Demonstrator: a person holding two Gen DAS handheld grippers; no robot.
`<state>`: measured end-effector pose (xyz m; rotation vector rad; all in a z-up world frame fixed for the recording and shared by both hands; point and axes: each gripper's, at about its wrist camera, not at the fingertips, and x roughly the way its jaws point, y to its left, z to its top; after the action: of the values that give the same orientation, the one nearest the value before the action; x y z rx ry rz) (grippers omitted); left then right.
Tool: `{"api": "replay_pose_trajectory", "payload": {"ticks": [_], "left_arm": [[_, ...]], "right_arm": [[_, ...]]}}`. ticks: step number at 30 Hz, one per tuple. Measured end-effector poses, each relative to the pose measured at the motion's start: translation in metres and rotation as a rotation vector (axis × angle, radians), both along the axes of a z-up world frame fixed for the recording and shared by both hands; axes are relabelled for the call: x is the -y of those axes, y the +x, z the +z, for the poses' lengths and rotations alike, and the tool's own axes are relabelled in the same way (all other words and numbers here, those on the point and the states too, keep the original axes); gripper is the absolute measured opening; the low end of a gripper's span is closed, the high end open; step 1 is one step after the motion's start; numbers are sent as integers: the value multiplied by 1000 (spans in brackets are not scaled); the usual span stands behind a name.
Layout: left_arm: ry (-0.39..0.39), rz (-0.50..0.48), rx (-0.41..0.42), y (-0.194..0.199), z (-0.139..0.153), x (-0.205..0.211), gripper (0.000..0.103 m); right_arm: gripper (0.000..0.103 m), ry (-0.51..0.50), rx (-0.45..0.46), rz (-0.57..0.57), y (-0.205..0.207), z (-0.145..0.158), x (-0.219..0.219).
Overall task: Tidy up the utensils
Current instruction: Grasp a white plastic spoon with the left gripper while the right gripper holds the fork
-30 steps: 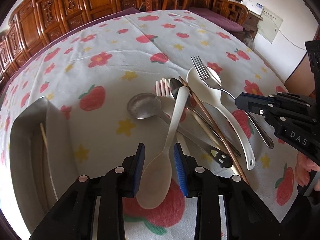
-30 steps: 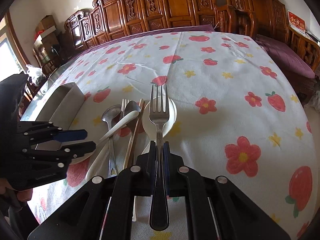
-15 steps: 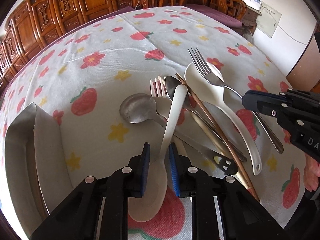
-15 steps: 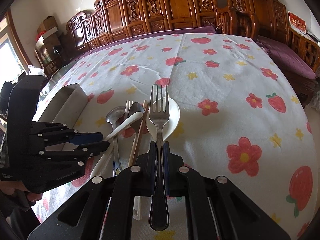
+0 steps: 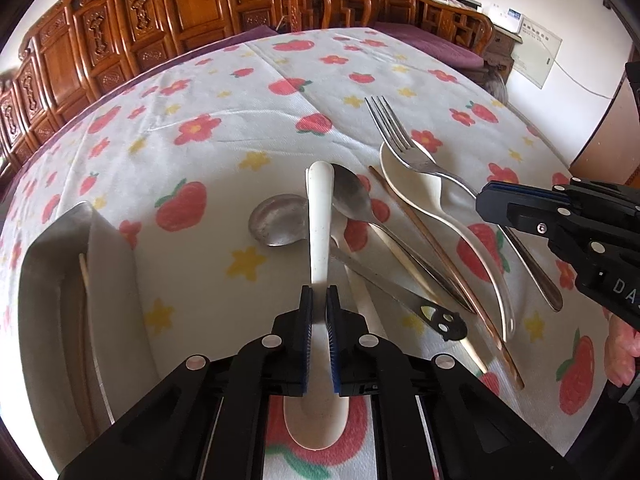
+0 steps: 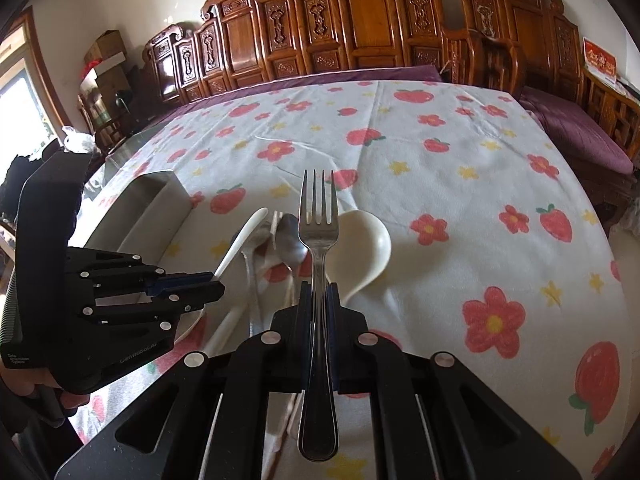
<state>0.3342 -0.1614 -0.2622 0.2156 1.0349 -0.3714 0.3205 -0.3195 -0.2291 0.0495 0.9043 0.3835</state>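
My left gripper (image 5: 319, 300) is shut on a white plastic spoon (image 5: 320, 224), handle pointing away, bowl near the camera. It also shows in the right wrist view (image 6: 208, 282). My right gripper (image 6: 319, 292) is shut on a steel fork (image 6: 318, 232), tines pointing away and lifted above the pile; the fork also shows in the left wrist view (image 5: 404, 148). On the strawberry tablecloth lie a round steel spoon (image 5: 276, 220), a second steel spoon (image 5: 350, 194), a large white ladle spoon (image 5: 424, 188), copper chopsticks (image 5: 436, 264) and a dark-ended handle (image 5: 448, 322).
A steel utensil tray (image 5: 52, 280) stands at the left with one wooden chopstick (image 5: 83, 312) in it; it also shows in the right wrist view (image 6: 148, 208). Carved wooden chairs (image 6: 360, 28) line the table's far side. The table edge drops off at the right.
My left gripper has closed on the white spoon, whose handle now points straight ahead. The right gripper has kept hold of the fork and raised it slightly.
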Motion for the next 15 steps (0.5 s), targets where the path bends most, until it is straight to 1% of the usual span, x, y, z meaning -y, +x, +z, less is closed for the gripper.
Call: {"api": "replay_pose_trajectory", "payload": {"ticks": [3,9,15], "left_arm": [[3,2,18,-6,9,-4,6],[-21,18,62,-18,36,-19,6],[-48,43,97,-30,60,-37,6]], "right_arm": [[9,1,10,8,-3,3,-4],[9,3,26,24,-7,9,-13],[9,6,72,60,-17,20,-31]]}}
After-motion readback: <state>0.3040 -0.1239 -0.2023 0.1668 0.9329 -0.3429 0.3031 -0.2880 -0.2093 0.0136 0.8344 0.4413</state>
